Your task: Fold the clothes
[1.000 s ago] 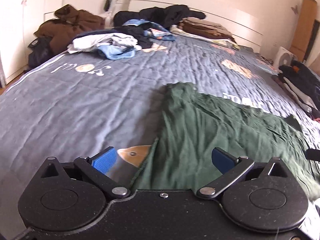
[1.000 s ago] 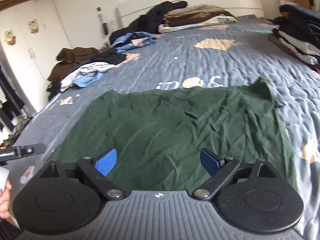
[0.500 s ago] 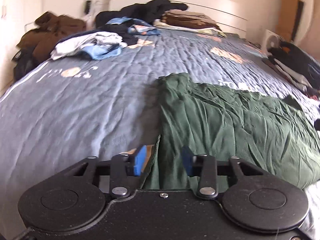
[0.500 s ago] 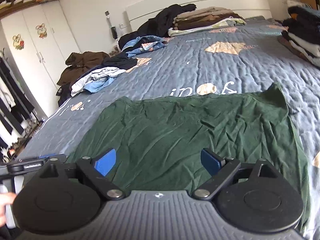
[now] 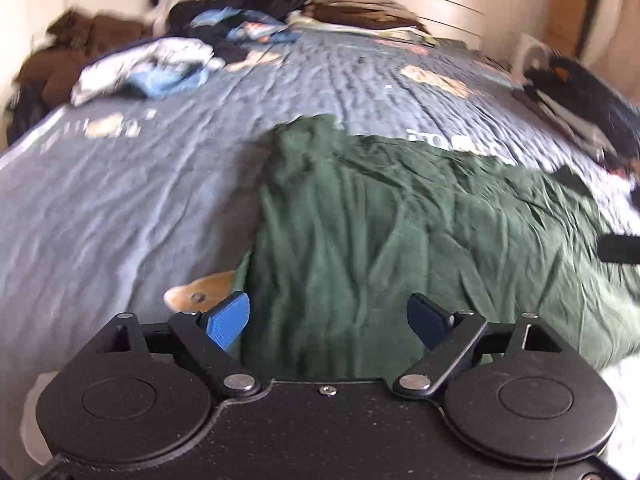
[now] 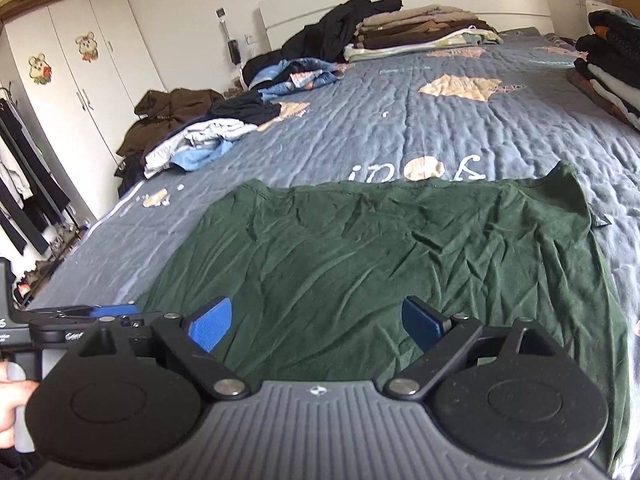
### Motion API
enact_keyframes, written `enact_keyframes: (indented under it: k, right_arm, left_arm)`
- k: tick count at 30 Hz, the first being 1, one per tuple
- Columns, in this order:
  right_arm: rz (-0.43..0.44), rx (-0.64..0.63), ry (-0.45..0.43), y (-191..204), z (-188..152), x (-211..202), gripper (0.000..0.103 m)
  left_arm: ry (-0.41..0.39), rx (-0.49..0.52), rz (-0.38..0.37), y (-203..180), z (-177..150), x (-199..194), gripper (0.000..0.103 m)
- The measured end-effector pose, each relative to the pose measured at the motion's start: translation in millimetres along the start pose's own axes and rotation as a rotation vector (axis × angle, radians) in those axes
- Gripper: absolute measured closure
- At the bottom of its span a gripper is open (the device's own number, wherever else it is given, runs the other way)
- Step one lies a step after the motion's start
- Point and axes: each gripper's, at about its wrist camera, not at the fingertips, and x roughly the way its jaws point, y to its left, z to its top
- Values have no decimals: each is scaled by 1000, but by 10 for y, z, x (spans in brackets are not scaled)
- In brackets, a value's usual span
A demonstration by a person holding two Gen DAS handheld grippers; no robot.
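Both grippers hover over the limp, creased dark green cotton shirt [image 6: 400, 256] spread on my quilted grey bedspread [image 6: 460, 132]: left gripper [image 5: 328, 316] opening, right gripper [image 6: 318, 320] wide; I'd pinch the soft hem corners

The left gripper [image 5: 328, 316] tilts downward, its jaws opening, the 2 blue pads [image 5: 228, 320] set wide apart at 9 and 3 o'clock. The right gripper [image 6: 318, 322] also tilts downward, jaws spread wide. A hand [image 6: 10, 408] grips a handle at 8 o'clock.
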Motion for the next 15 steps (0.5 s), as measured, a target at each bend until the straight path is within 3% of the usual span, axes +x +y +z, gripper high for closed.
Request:
enact_keyframes:
  k: [4, 10, 15]
  right_arm:
    - [-6, -22, 39, 55, -16, 62, 11]
    - [-86, -85, 90, 117, -24, 87, 11]
    - [-119, -105, 114, 82, -77, 59, 11]
  left_arm:
    - [-13, 63, 9, -165, 32, -46, 13]
    - [-18, 63, 7, -186, 56, -91, 6]
    - [-16, 72, 1, -218, 46, -123, 5]
